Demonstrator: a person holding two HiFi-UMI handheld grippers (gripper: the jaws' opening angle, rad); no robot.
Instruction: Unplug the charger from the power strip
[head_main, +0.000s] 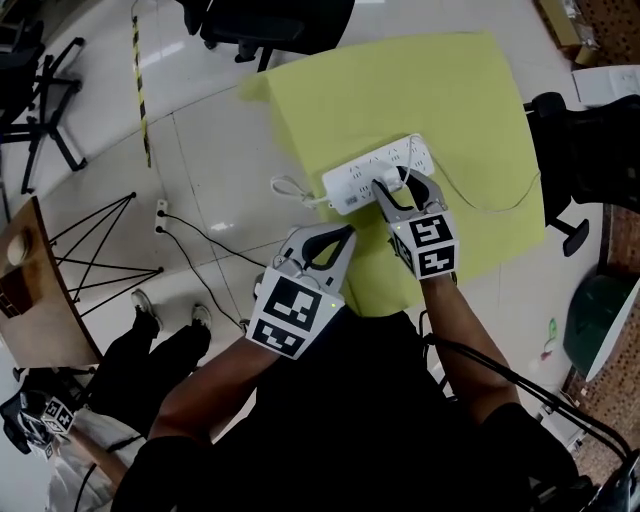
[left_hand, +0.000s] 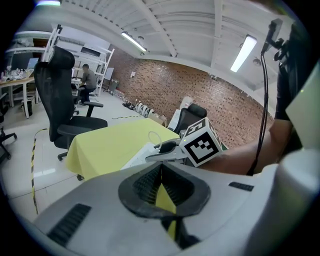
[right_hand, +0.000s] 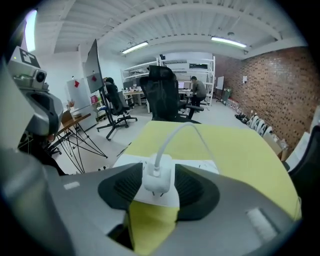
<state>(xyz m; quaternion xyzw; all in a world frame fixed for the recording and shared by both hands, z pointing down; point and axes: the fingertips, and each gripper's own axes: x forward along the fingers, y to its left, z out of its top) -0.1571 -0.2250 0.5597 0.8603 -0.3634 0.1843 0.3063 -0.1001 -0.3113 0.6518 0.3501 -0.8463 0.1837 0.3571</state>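
A white power strip (head_main: 355, 175) lies on the yellow-covered table (head_main: 430, 90). At its near end stands a small white charger (head_main: 385, 187) (right_hand: 159, 177) with a white cable (right_hand: 175, 132) that loops off to the left. My right gripper (head_main: 393, 180) (right_hand: 160, 189) is open, one jaw on each side of the charger with thin gaps at the pads. My left gripper (head_main: 349, 233) (left_hand: 161, 168) hangs shut and empty over the table's near edge, left of the strip. In the left gripper view the right gripper (left_hand: 167, 150) shows at the strip (left_hand: 137, 156).
Black office chairs stand beyond the table (head_main: 270, 25) and at its right (head_main: 585, 150). A wooden table on wire legs (head_main: 40, 280) is at the left, with a floor socket and cables (head_main: 160, 212). Someone's shoes (head_main: 150, 305) are at lower left. A thin cord (head_main: 490, 207) crosses the cloth.
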